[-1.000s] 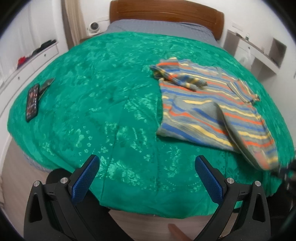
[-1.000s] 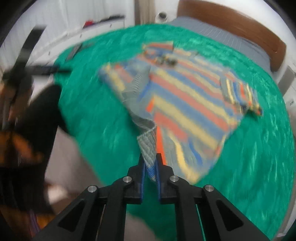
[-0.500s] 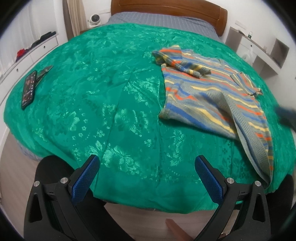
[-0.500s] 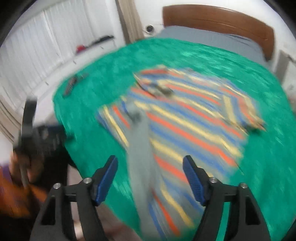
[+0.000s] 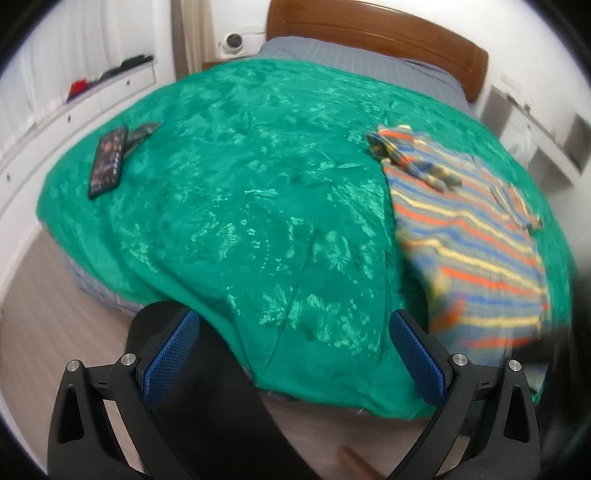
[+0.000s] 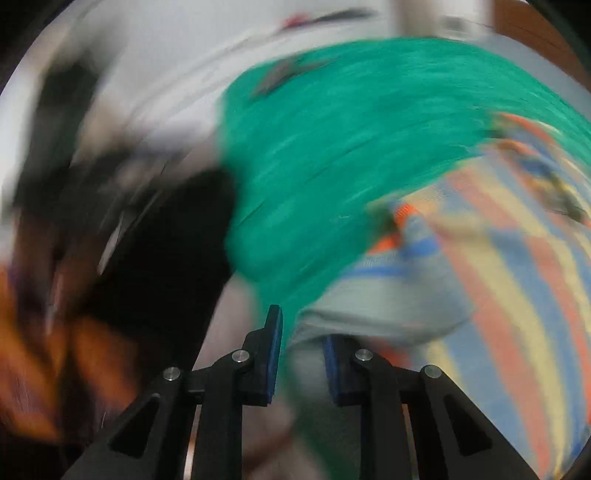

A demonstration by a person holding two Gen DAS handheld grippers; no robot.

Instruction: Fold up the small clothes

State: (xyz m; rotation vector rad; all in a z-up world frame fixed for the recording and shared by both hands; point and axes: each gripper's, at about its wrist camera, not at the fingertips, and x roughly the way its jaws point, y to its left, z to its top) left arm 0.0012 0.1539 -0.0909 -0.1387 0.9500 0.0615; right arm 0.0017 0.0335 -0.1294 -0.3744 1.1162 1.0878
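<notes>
Phone and a second dark, slim item beside it lie at about ten o'clock on the green bedspread in the left wrist view, near the bed's left edge. Behind them, at eleven o'clock, a white shelf runs along the wall, and a wooden headboard closes the bed at twelve to one o'clock. The left gripper sits at six o'clock over the near edge of the bed, its blue-padded fingers spread wide with nothing between them. At three o'clock the striped sweater lies on the bedspread toward the right side, one sleeve bunched across its top at about one o'clock, its near hem blurred.

The right wrist view is heavily smeared. The bedspread fills twelve o'clock and the sweater spreads from three to five o'clock. The right gripper at six o'clock has its fingers partly apart, and grey ribbed fabric of the sweater hangs in the gap; whether the pads touch it I cannot tell.
</notes>
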